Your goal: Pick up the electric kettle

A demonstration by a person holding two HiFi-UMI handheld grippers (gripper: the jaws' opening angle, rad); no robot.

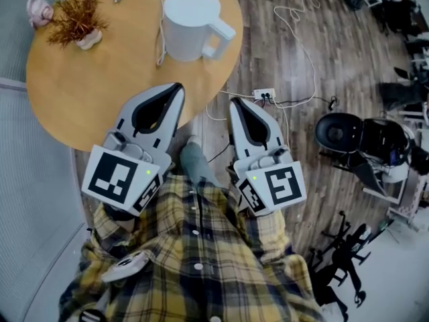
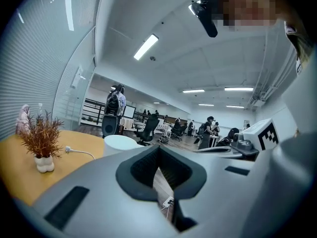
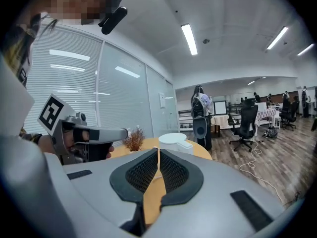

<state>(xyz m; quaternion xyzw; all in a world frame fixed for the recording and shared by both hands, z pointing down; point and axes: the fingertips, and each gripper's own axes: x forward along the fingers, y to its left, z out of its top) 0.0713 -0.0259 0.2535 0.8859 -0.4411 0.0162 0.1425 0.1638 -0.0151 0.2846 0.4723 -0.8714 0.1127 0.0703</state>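
Observation:
A white electric kettle (image 1: 191,24) stands on the round wooden table (image 1: 87,92), lid on, handle (image 1: 221,37) turned right. Its white cord (image 1: 159,39) loops across the tabletop. My left gripper (image 1: 178,87) is shut and empty, its tips over the table's near edge, short of the kettle. My right gripper (image 1: 235,102) is also shut and empty, over the wooden floor just off the table. In the left gripper view the kettle (image 2: 120,144) shows just beyond the closed gripper (image 2: 158,148). The right gripper view has the kettle (image 3: 174,139) ahead of its closed gripper (image 3: 158,150).
A dried plant in a small white pot (image 1: 79,19) and a pink figurine (image 1: 38,9) sit at the table's far left. A power strip (image 1: 264,94) with cables lies on the floor. Black office chairs (image 1: 348,131) stand to the right. A blind-covered glass wall (image 1: 27,180) runs along the left.

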